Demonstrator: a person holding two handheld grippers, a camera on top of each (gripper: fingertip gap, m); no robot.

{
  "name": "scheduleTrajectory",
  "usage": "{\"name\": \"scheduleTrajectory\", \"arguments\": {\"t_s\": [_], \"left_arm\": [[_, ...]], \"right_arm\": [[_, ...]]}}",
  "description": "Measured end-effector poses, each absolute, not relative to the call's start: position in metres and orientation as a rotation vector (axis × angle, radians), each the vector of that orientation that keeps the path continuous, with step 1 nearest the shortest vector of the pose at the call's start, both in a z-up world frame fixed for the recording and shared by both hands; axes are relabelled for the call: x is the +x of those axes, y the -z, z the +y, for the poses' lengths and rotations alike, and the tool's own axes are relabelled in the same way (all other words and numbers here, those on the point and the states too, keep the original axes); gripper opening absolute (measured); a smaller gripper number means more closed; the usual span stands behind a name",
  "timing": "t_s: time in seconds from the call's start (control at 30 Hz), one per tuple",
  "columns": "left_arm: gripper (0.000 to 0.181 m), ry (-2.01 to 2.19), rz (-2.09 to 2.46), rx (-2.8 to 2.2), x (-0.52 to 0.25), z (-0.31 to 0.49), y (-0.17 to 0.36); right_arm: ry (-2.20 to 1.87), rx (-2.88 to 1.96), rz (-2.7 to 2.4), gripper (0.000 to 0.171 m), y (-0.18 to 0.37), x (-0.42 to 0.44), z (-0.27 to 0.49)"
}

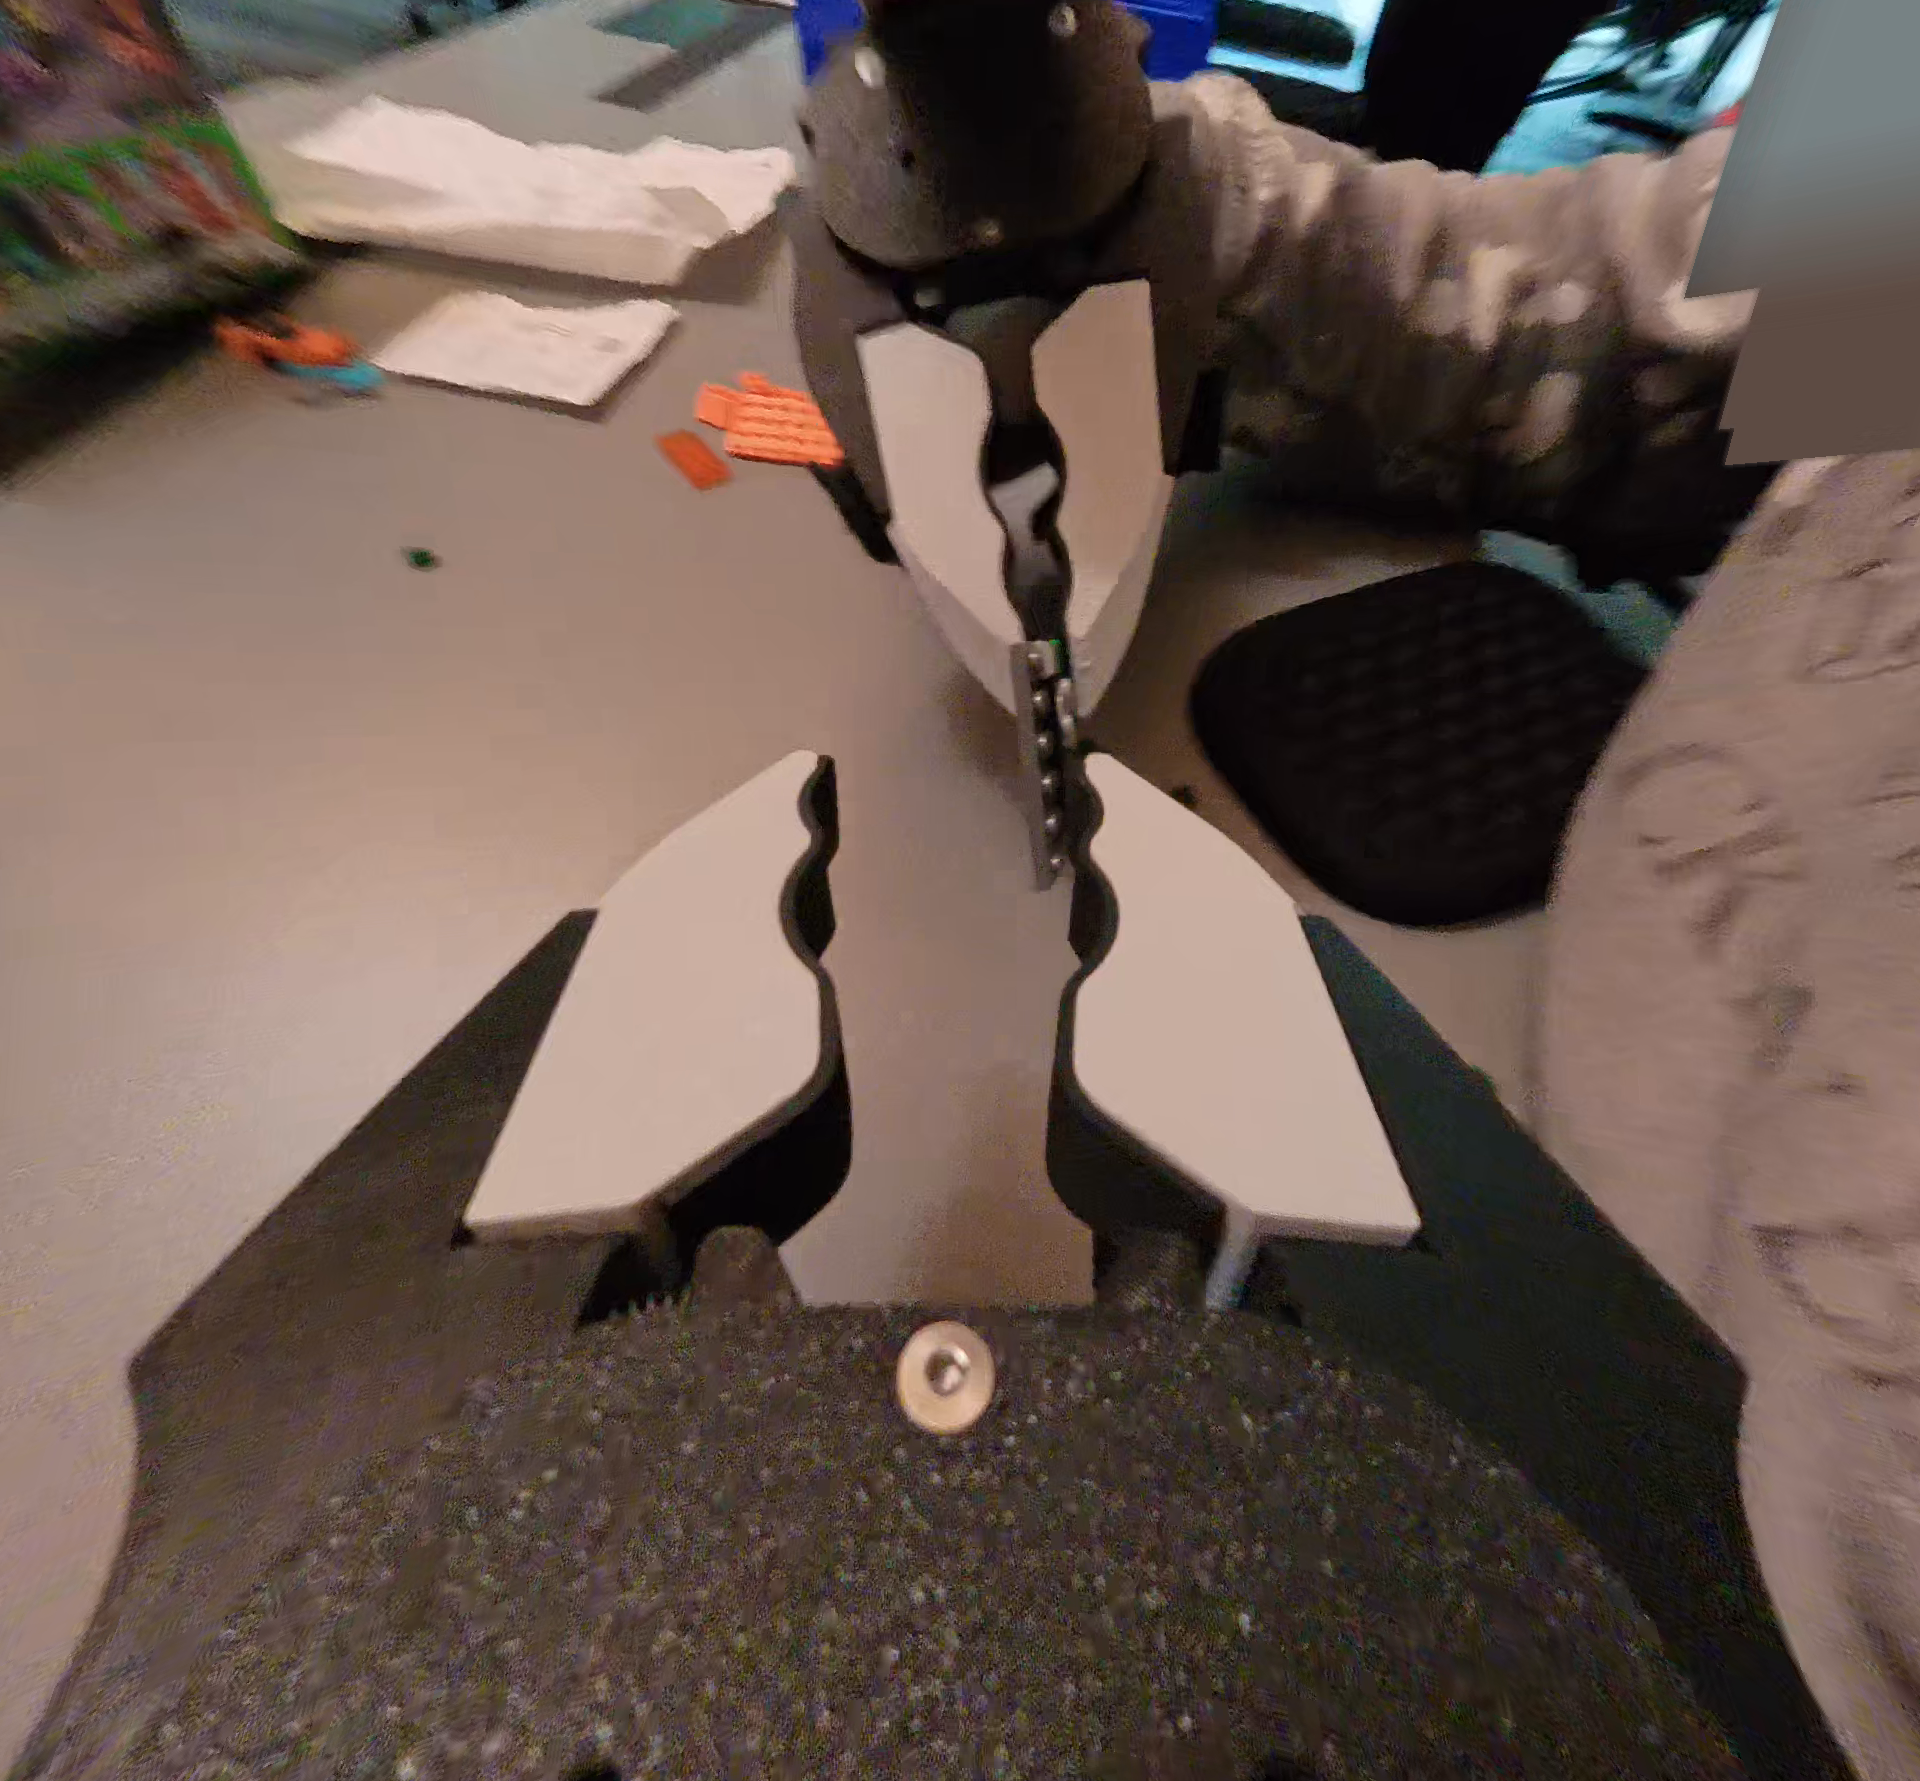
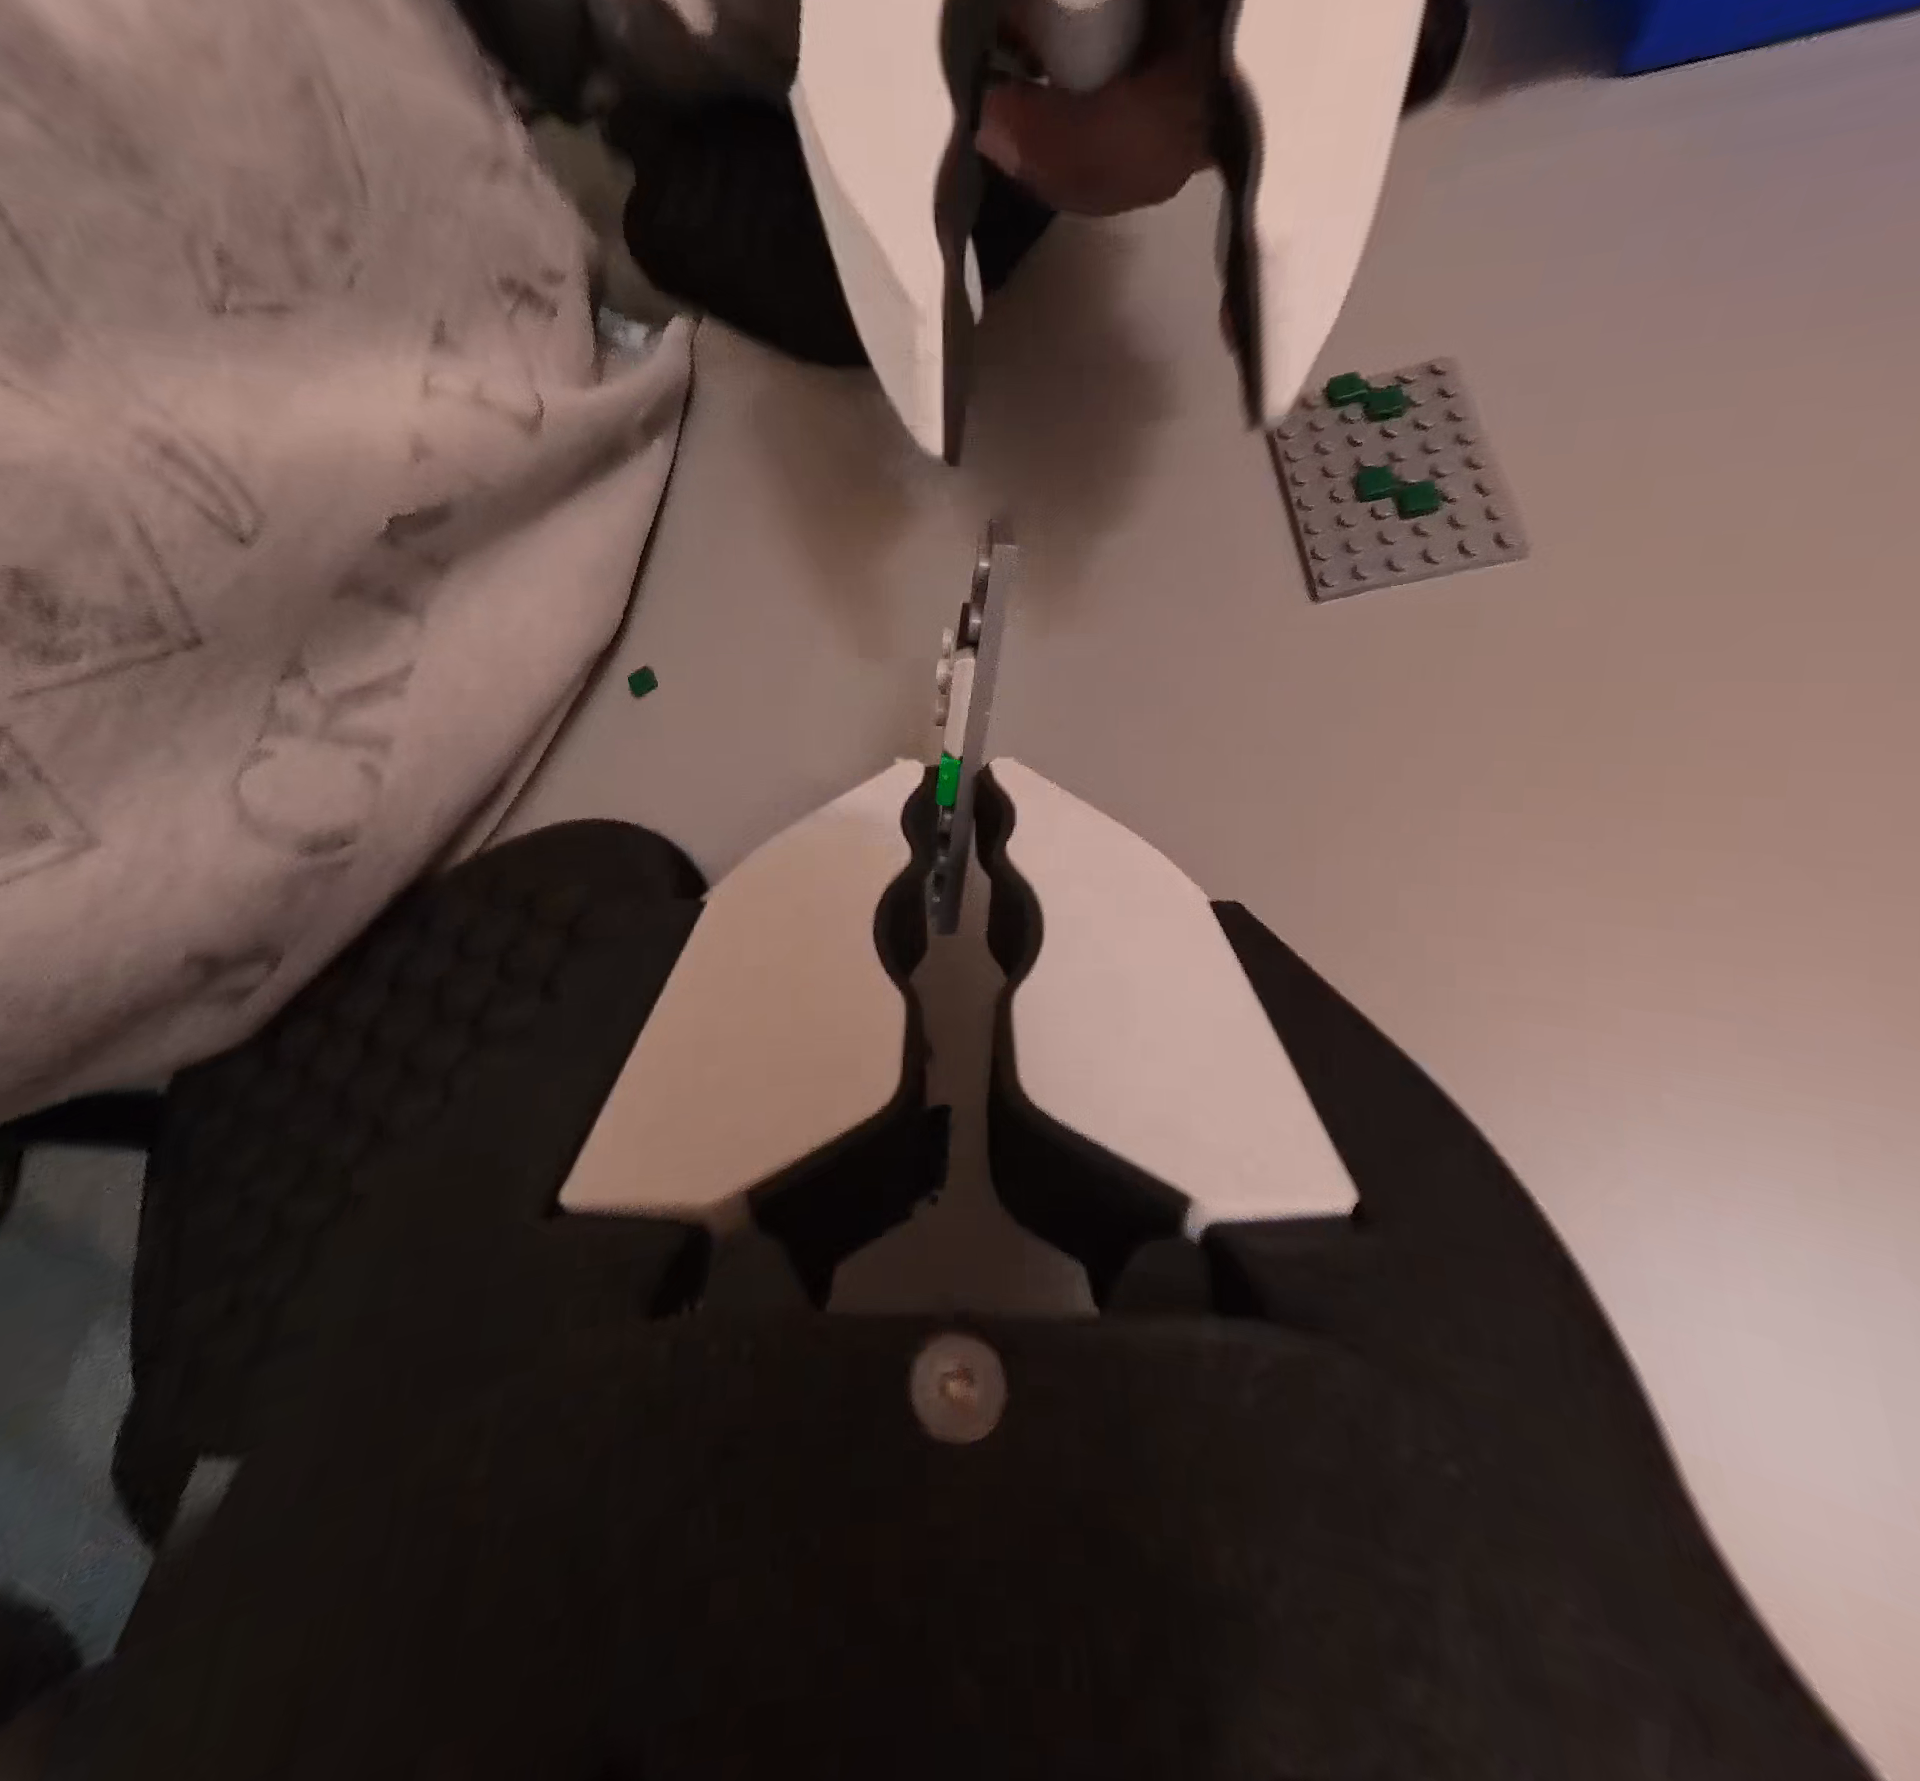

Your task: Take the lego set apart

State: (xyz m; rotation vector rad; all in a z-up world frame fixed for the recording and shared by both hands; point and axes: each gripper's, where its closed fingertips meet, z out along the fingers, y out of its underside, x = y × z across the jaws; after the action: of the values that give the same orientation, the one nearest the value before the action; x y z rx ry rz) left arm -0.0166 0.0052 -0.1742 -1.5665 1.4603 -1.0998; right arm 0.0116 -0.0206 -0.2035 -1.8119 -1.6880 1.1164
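Grey lego plate (image 2: pixel 982 692), thin, held on edge above the table (image 1: pixel 312 744), a small white piece and a bright green piece (image 2: pixel 948 781) fixed to one face. Right gripper (image 2: pixel 951 775): tongs narrow, clamped on the plate's near end. Left gripper (image 1: pixel 956 775): tongs wide, holding nothing; its far tip sits just beside the plate's free end. Risk, as judged: the grip takes only the plate's end, so a sideways pry could twist it loose or flick small pieces away. Baseplate with dark green tiles (image 2: pixel 1397 479) lies well apart; one loose green tile (image 2: pixel 643 682) sits near the table edge and a grey sleeve (image 2: pixel 260 432). Orange pieces (image 1: pixel 769 427) and papers (image 1: pixel 520 183) lie farther off; open tabletop between
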Motion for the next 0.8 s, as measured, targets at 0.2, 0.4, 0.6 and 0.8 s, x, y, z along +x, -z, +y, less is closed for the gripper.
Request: {"name": "scheduleTrajectory", "arguments": {"t_s": [0.2, 0.4, 0.6, 0.8], "left_arm": [[0.006, 1.214, 1.565, -1.579, -0.006, -0.021, 0.189], [0.005, 1.29, 1.267, -1.714, -0.008, 0.011, 0.18], [0.006, 1.523, 1.0, -1.788, -0.016, 0.034, 0.164], [0.006, 1.663, 0.851, -1.85, -0.017, 0.04, 0.166]], "right_arm": [[-1.016, -1.784, -1.9, 0.006, 0.2, 0.006, -0.022], [-0.781, -1.729, -1.677, 0.012, 0.187, 0.005, 0.018], [-0.416, -1.601, -1.427, 0.032, 0.162, 0.008, 0.051], [-0.238, -1.504, -1.491, 0.041, 0.164, -0.005, 0.046]]}}
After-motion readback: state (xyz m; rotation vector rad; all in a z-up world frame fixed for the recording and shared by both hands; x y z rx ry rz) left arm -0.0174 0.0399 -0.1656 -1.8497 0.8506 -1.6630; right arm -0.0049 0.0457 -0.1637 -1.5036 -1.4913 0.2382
